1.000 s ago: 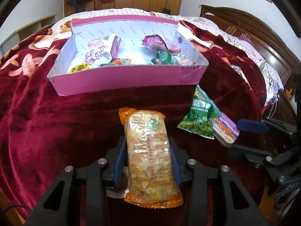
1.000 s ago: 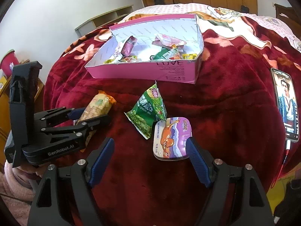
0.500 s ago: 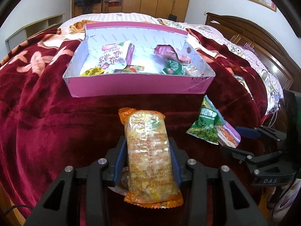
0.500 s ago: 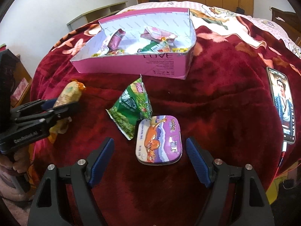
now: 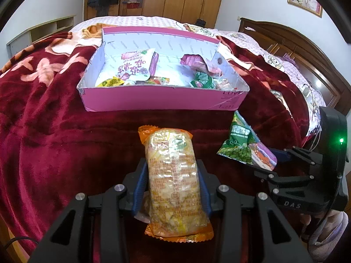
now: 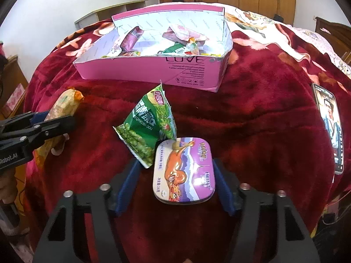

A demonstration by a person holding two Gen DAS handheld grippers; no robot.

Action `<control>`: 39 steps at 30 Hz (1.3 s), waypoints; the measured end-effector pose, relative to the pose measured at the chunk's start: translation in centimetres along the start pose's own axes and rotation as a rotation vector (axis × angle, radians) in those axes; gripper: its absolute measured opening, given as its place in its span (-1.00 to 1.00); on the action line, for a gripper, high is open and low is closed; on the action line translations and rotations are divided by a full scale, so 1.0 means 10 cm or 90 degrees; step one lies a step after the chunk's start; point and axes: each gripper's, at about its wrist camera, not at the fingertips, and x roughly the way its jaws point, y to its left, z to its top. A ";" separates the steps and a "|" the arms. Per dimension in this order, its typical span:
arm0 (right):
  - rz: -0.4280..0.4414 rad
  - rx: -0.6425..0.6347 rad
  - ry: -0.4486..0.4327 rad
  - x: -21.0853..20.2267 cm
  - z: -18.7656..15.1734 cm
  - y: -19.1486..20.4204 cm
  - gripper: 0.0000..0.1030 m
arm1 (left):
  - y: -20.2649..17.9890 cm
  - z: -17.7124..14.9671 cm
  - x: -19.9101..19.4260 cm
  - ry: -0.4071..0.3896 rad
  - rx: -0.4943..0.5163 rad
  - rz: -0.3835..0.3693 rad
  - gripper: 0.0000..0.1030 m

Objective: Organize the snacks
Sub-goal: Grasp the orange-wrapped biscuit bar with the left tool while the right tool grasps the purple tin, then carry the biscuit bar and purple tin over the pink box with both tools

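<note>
My left gripper (image 5: 172, 166) is shut on a long orange-and-yellow snack pack (image 5: 169, 144), held just above the red blanket in front of the pink box (image 5: 153, 98). In the right wrist view the same pack (image 6: 65, 103) sticks out of that gripper (image 6: 52, 120) at the left. My right gripper (image 6: 175, 164) straddles a purple mint tin (image 6: 184, 171) lying flat on the blanket. Its jaws are closing; the right pad is at the tin's edge and the left pad still stands off. A green pea bag (image 6: 149, 127) leans against the tin's far left corner.
The pink box (image 6: 153, 70) holds several snack packets and sits further back on the bed. A phone (image 6: 331, 127) lies on the blanket at the right. A wooden headboard and wardrobe stand behind. A person's hand shows at the lower right of the left wrist view.
My right gripper has sunk closer to the purple tin and its jaws have narrowed around it. The left gripper keeps its grip on the snack pack and has barely shifted.
</note>
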 end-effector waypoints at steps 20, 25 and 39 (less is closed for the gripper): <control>0.053 -0.001 -0.067 -0.37 -0.01 0.23 -0.06 | 0.09 -0.01 -0.13 -0.021 -0.009 -0.010 -0.15; 0.060 0.013 -0.086 -0.46 0.03 0.22 -0.53 | 0.12 0.00 -0.17 -0.029 -0.011 -0.012 -0.15; 0.061 0.040 -0.047 -0.21 0.01 0.13 -0.53 | 0.18 -0.01 -0.21 -0.033 -0.020 -0.015 -0.14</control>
